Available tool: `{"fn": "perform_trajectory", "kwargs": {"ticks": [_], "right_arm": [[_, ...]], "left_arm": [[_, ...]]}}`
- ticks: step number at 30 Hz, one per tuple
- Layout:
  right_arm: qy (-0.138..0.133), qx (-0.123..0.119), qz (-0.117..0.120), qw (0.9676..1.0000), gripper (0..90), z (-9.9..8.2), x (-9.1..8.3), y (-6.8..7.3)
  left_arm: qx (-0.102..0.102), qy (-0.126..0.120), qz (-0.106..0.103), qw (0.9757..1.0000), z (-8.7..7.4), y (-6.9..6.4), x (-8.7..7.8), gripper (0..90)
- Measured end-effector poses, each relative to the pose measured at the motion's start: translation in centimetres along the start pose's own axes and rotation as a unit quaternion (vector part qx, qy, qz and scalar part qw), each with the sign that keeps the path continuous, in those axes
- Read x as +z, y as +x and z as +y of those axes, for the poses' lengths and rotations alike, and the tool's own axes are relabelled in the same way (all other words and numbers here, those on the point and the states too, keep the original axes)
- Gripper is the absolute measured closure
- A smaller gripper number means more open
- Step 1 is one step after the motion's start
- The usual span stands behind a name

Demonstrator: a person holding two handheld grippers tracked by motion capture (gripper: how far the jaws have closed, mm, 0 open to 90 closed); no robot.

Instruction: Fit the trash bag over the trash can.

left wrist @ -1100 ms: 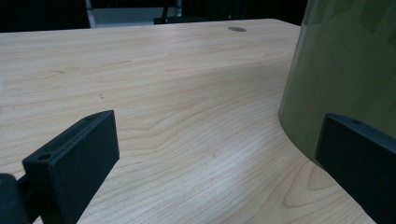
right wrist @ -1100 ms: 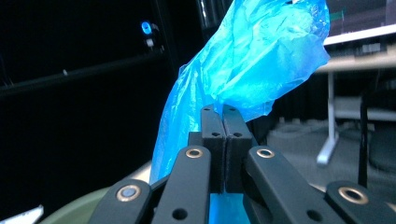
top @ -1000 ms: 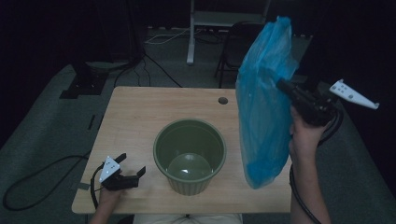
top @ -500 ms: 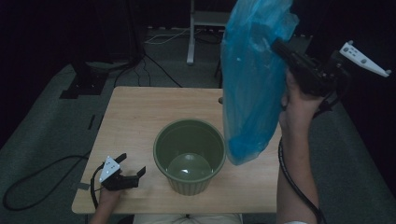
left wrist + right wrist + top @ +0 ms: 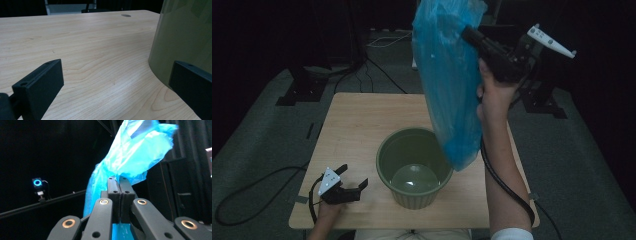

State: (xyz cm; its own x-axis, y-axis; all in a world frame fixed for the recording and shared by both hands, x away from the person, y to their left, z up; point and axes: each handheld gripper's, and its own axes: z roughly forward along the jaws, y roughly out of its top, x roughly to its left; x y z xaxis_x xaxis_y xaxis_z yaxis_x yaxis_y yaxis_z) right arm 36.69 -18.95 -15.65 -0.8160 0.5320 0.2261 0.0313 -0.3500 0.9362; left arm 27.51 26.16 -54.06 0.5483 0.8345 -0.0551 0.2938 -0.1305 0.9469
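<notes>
Thin blue plastic bag (image 5: 451, 85), crinkled and half see-through, hanging long and limp above the table (image 5: 357, 125). Pinched near its top by the right gripper (image 5: 469, 34), held high at the far right side. Lower end of the bag rounded, dangling over the right rim of the pot (image 5: 414, 167), not clearly touching it.

In the right gripper view, two black flat pads (image 5: 114, 185) pressed tight together, a fold of the bag (image 5: 130, 157) caught between them; above the pads, loose ragged film spreading like a fan; below, a strip of blue running down between the arms with brass-coloured rivets.

Pot dull green, round, smooth, with slightly tapering wall and a ribbed lower band; pale shine at its bottom. Standing on the near middle of the light wooden table with fine grain and rounded corners.

Left gripper (image 5: 353, 186) low at the near left corner, resting by the table surface, near the pot but apart. In the left gripper view, square matte black jaws spread wide, nothing between them, only bare wood (image 5: 100, 62); curved green wall of the pot (image 5: 185, 35) at the right side, just behind the right jaw.
</notes>
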Motion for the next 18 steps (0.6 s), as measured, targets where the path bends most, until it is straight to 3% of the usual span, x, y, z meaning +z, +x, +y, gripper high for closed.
{"fn": "perform_trajectory", "kwargs": {"ticks": [4, 10, 12, 13, 14, 18], "right_arm": [[-0.020, -0.002, 0.012, 0.9997, 89.7, 1.0, 1.0, 1.0], [-0.009, 0.005, 0.023, 0.9997, 89.7, -0.5, 2.6, 1.7], [0.006, 0.015, 0.031, 0.9994, 89.7, -2.9, 3.0, 1.7], [0.006, 0.015, 0.031, 0.9994, 89.7, -2.9, 3.0, 1.7], [0.017, 0.028, 0.035, 0.9988, 89.7, -5.1, 2.9, 1.6], [0.044, 0.041, 0.033, 0.9977, 89.7, -9.2, 2.5, 1.4]], "left_arm": [[0.002, 0.000, 0.001, 1.0000, 0.0, 0.0, 0.0, 0.2], [0.002, -0.001, 0.000, 1.0000, 0.0, 0.0, 0.0, 0.2], [0.002, -0.001, 0.000, 1.0000, 0.0, 0.0, 0.0, 0.2], [0.001, -0.001, 0.000, 1.0000, 0.0, 0.0, 0.0, 0.2], [0.000, -0.001, 0.001, 1.0000, 0.0, 0.0, 0.0, 0.2], [-0.002, 0.001, 0.002, 1.0000, 0.0, 0.1, 0.0, 0.2]]}}
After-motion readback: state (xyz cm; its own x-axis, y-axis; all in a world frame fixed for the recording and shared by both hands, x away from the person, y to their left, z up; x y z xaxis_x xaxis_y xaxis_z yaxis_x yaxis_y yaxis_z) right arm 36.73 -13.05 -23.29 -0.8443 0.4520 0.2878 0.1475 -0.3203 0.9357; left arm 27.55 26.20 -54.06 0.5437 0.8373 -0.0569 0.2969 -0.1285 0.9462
